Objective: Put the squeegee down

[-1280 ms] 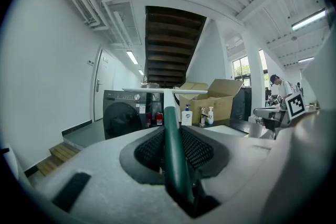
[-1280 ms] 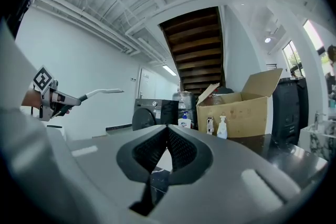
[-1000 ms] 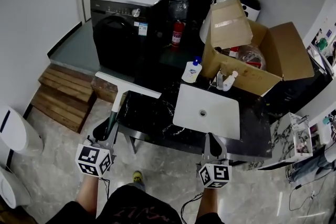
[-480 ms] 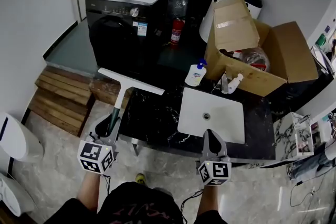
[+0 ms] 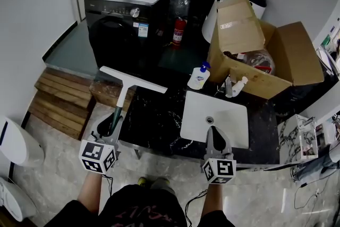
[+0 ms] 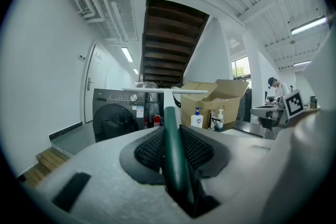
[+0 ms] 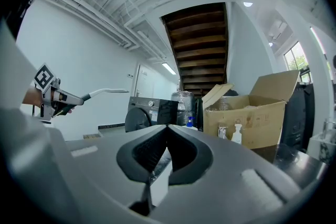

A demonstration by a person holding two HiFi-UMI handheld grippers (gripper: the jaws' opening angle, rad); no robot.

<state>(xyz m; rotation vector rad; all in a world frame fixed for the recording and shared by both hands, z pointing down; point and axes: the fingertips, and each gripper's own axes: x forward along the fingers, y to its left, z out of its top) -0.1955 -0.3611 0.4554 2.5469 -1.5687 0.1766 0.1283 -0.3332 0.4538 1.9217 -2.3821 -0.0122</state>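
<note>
**Inspector:** Condition of the tongs?

**Assistant:** The left tongs (image 5: 113,126) are clamped on the green handle (image 5: 115,117) of the squeegee (image 5: 123,94). The handle runs straight out between the pads. The squeegee is carried in the air, with its white blade crosswise well ahead of the tips, above the left end of the tabletop (image 5: 154,114). The right tongs (image 5: 215,134) are pressed together at the tips with nothing between them.

**Inspector:** Surroundings?

**Assistant:** A black washing machine (image 5: 125,18) stands beyond the left tongs, past the blade. An open cardboard box (image 5: 260,85) sits ahead and to the right of the right tongs, at the back of the tabletop. A white sink basin (image 5: 196,114) lies directly in front of the right tongs. Wooden steps (image 5: 61,95) lie on the floor to the left of the left tongs. A red fire extinguisher (image 5: 178,32) stands far ahead, between the two tongs. A soap bottle (image 5: 197,78) stands just behind the basin.

**Inspector:** Obstructions or limits of view?

**Assistant:** Nothing lies between the blade and the tabletop. From the left gripper view the blade shows edge-on only. I cannot make out what is inside the box. A white bin (image 5: 16,141) to the far left is cut by the frame edge.
</note>
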